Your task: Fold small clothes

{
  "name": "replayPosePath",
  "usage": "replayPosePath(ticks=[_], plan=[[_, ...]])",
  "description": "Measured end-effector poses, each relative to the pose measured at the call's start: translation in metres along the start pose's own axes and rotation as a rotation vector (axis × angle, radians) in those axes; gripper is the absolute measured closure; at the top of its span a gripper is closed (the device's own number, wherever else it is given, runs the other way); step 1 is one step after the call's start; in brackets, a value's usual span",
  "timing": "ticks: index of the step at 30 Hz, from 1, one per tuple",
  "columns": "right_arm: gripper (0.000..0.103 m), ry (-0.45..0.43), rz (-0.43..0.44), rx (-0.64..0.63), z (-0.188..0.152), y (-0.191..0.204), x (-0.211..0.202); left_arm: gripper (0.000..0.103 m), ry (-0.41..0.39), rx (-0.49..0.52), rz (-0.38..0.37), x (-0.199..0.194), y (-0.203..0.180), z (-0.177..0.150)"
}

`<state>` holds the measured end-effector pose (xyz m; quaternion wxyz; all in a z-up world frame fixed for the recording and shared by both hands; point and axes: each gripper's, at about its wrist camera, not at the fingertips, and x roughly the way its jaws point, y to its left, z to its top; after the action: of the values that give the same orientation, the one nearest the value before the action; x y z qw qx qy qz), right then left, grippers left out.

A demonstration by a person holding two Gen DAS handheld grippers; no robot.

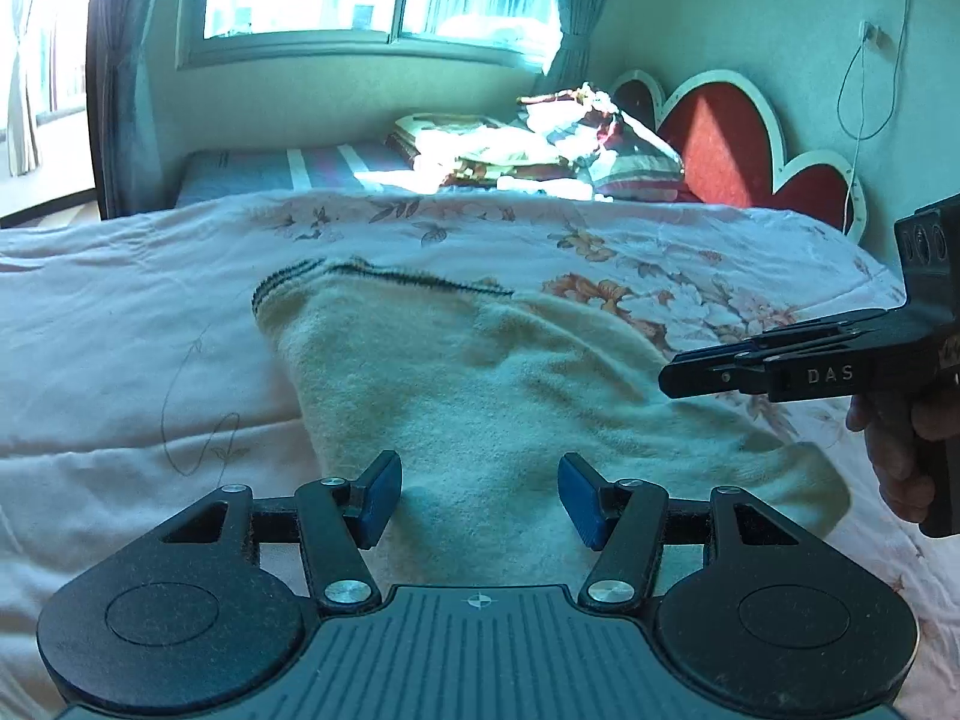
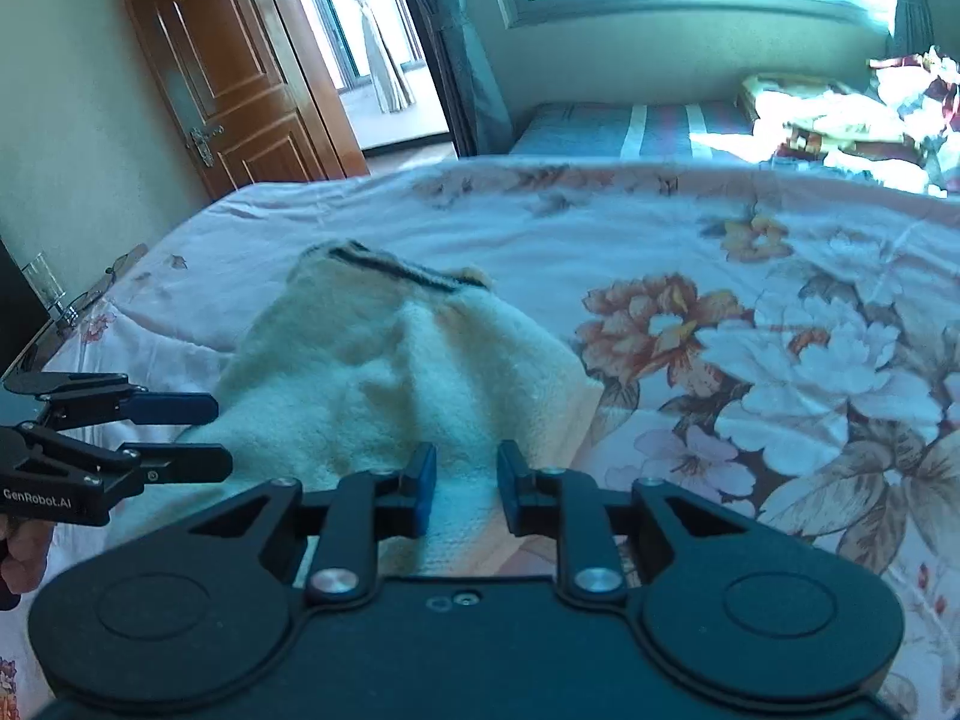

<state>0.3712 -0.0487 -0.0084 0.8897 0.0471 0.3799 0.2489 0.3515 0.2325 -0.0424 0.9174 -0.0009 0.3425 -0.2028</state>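
Note:
A cream fuzzy garment with a dark striped hem at its far end lies spread on the floral quilt. It also shows in the right wrist view. My left gripper is open, its blue pads just above the garment's near edge. My right gripper is open with a narrower gap, over the garment's near right part. From the left wrist view the right gripper comes in from the right over the garment. From the right wrist view the left gripper sits at the garment's left edge.
The floral quilt covers the whole bed. Piled bedding and a red heart-shaped headboard lie beyond. A second bed stands under the window. A wooden door is open at the far left.

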Motion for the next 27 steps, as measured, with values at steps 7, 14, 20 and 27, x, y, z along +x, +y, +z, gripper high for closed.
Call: replayPosePath(ticks=[7, 14, 20, 27], plan=[[0.079, -0.021, 0.115, -0.21, -0.026, 0.049, -0.058, 0.044, -0.046, 0.019, -0.038, -0.04, -0.025, -0.024], [0.089, 0.059, 0.04, -0.264, -0.058, 0.043, -0.035, 0.044, -0.02, 0.045, 0.003, -0.031, -0.035, -0.05], [0.098, 0.03, 0.038, -0.2, -0.066, 0.032, -0.032, 0.041, -0.054, 0.07, 0.063, -0.031, -0.046, -0.056], [0.017, -0.134, -0.062, -0.148, -0.068, 0.041, -0.085, 0.01, -0.089, 0.047, 0.2, -0.061, -0.068, -0.057]])
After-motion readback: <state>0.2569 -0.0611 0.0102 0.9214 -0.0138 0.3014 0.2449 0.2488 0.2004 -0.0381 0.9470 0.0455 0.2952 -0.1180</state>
